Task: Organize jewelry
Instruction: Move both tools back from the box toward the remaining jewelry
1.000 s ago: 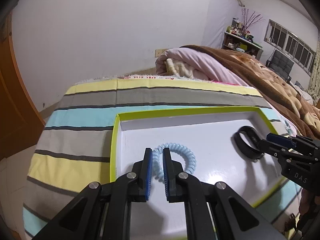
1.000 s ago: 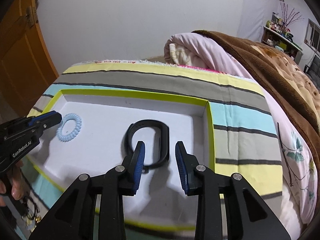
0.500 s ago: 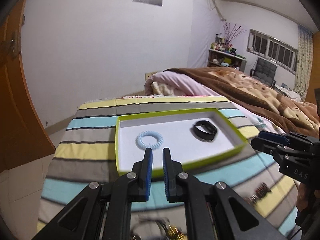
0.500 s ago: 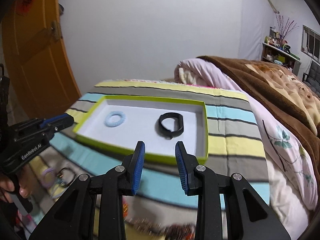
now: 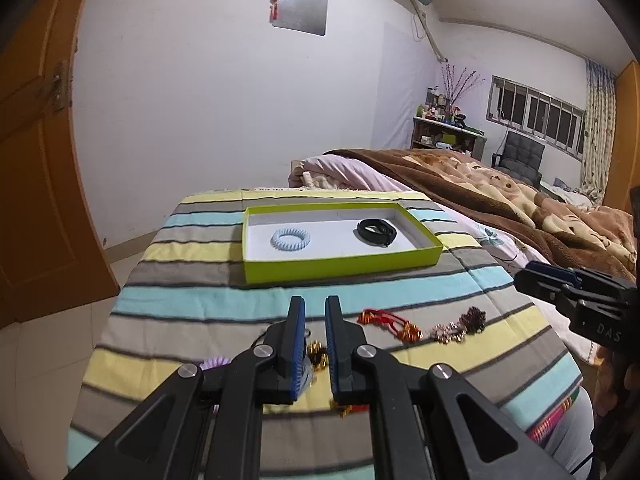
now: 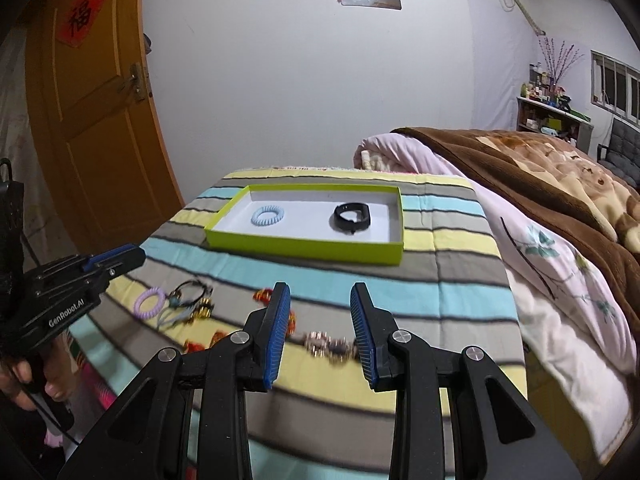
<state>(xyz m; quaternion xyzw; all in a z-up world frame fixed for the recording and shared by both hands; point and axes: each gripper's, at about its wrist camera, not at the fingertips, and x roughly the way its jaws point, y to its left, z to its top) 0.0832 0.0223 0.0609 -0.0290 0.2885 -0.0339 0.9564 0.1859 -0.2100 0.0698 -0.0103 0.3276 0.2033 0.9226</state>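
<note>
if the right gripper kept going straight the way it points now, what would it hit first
Probably the beaded bracelet on the striped blanket, seen between the open right gripper fingers. Depth is unclear; the green box lies farther on.

Tray [image 5: 344, 268] on the bedspread [image 5: 192, 292] at twelve o'clock, coil ring [image 5: 290, 238] left inside, band [image 5: 376, 232] right, loose jewelry [image 5: 404, 328] in front.

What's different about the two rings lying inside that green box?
The blue ring is a pale, ridged coil; the black band is dark and smooth. The blue ring is round and lies left; the black band is less even and lies right. Both rest flat in the green box, apart.
</note>
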